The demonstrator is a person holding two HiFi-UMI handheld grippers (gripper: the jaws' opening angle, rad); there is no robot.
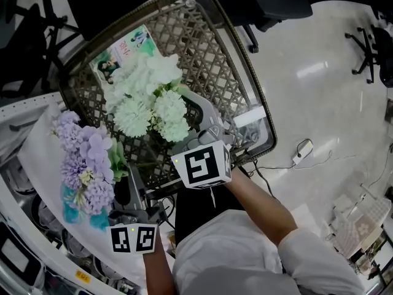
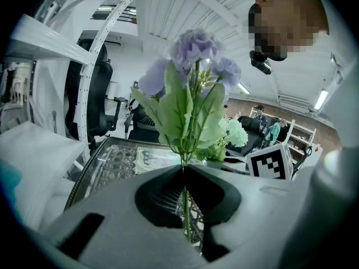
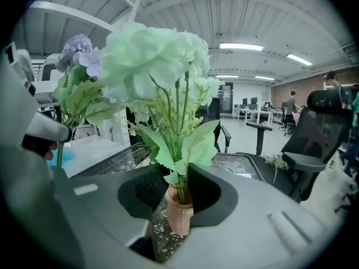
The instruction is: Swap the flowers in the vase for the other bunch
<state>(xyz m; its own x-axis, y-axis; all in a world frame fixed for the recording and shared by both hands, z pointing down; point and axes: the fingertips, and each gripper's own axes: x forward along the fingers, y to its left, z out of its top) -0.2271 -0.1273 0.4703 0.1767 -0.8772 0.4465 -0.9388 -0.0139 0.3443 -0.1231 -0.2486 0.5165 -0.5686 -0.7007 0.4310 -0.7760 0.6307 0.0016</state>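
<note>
Closest in, right gripper (image 3: pixel 175 167) with jaws half closed and not yet clamped, a sliver of gap showing on one side; between them, the pale green stems (image 3: pixel 178 128) of the white bunch (image 3: pixel 154 55), just above the mouth of the pink vase (image 3: pixel 179 217); vase upright on the wicker-and-glass bench (image 1: pixel 215 60), hidden from the head view under its own flower heads; judged step: taking hold of the white bunch for lifting out. Close on the stems only, just above the rim, never on the leaves (image 3: pixel 196 144) or the vase neck; squeeze firmly enough for no slipping, gently enough for no crushing; then draw straight up along the vase's axis, slowly, watching for the light vase rising with the stems or tipping; at any lift of the vase, stop and ease the stems loose rather than pulling harder. Just beside, left gripper (image 2: pixel 184 166) clenched tight on the thin stem (image 2: pixel 185 206) of the purple bunch (image 2: pixel 196 49), heads upright; hold that hand steady and clear, foliage kept from tangling with the white bunch, ready for going stem-first into the emptied vase. Farther out, printed sheet (image 1: pixel 123 51) under the glass, office chairs (image 3: pixel 314 128) and pale floor (image 1: pixel 319 103) beyond; no bearing on the move.
</note>
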